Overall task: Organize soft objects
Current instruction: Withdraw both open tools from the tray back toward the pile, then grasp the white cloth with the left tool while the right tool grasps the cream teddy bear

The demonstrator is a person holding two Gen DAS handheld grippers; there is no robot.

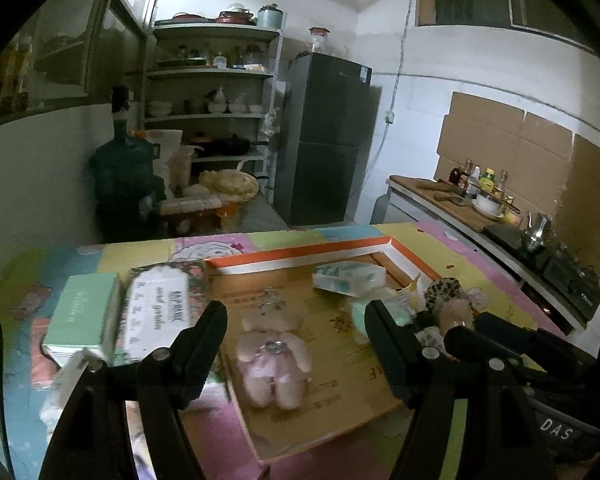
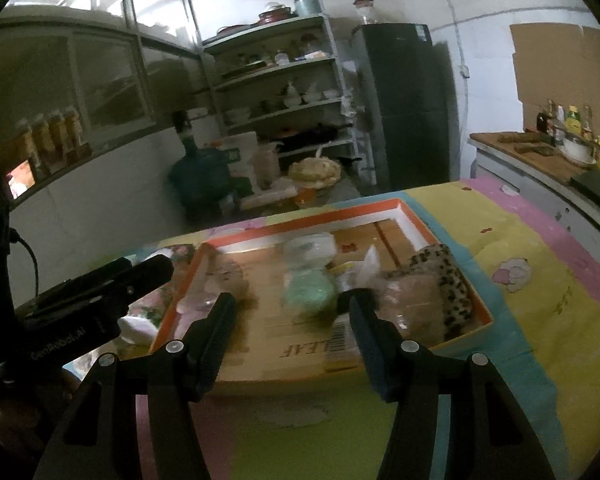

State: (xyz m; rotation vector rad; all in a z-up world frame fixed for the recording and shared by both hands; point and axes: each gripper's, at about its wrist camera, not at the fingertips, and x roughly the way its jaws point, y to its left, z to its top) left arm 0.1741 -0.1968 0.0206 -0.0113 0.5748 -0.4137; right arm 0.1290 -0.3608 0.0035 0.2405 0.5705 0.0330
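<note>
A shallow cardboard box with an orange and white rim (image 1: pixel 300 254) (image 2: pixel 320 210) lies on a colourful mat. Inside lie a pink plush bear (image 1: pixel 274 356), a tissue pack (image 1: pixel 348 278) (image 2: pixel 310 246), a mint green soft thing (image 2: pixel 309 291) and a leopard-print soft thing (image 1: pixel 444 290) (image 2: pixel 444 276). My left gripper (image 1: pixel 296 316) hangs open above the bear with nothing between its fingers. My right gripper (image 2: pixel 292 308) is open too, over the box's near side, empty. The bear shows only as a blur in the right wrist view.
A mint green box (image 1: pixel 82 314) and a floral tissue pack (image 1: pixel 160 312) lie left of the cardboard box. Beyond the mat stand a water jug (image 1: pixel 122 174), shelves of dishes (image 1: pixel 212 92), a dark fridge (image 1: pixel 328 136) and a counter with bottles (image 1: pixel 480 196).
</note>
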